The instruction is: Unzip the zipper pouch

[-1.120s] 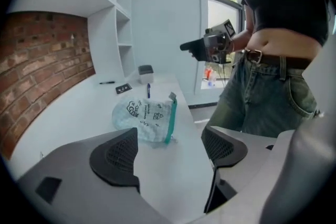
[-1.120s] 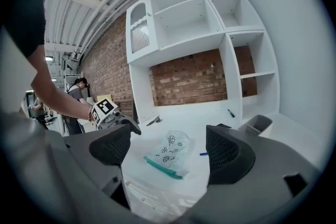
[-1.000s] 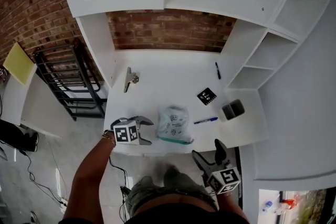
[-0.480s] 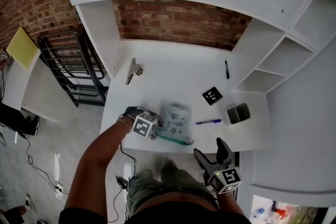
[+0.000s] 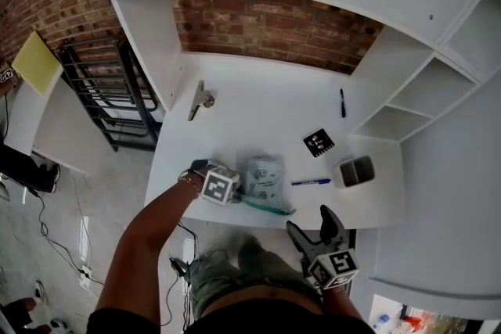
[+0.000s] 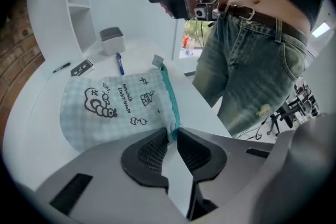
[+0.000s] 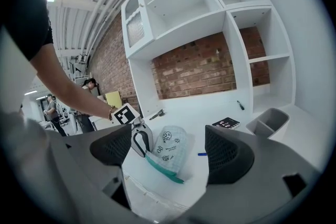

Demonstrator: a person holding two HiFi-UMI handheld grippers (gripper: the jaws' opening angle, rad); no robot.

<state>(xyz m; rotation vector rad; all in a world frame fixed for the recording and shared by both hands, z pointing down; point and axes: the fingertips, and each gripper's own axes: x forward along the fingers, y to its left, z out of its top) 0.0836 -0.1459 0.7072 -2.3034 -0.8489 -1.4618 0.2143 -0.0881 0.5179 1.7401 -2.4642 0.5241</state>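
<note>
My left gripper [image 6: 172, 136] has just been closing, and its 2 pads now pinch the near corner of the zipper pouch [image 6: 115, 107], right at the end of the teal zipper edge [image 6: 169, 97]. The fabric bunches up slightly between the pads.

The pouch lies flat on the white desk [image 5: 258, 113], close to the front edge. It is pale checked cloth with small black drawings, and the teal edge runs along the side nearest me. In the head view my left gripper sits at the pouch's 9 o'clock, tilted steeply down onto it.

My right gripper [image 5: 309, 223] hangs off the front of the desk at about 5 o'clock from the pouch, well apart from it. Its jaws are spread wide, with nothing between them but air. It points roughly level toward the pouch.

At 3 o'clock from the pouch lies a blue pen [image 5: 311, 182], and just past the pen stands a grey 2-slot holder [image 5: 355, 170]. A black marker card [image 5: 318, 142] sits at about 2 o'clock. A black pen [image 5: 342, 102] lies farther back, and a metal clip [image 5: 200, 100] at 11 o'clock.
</note>
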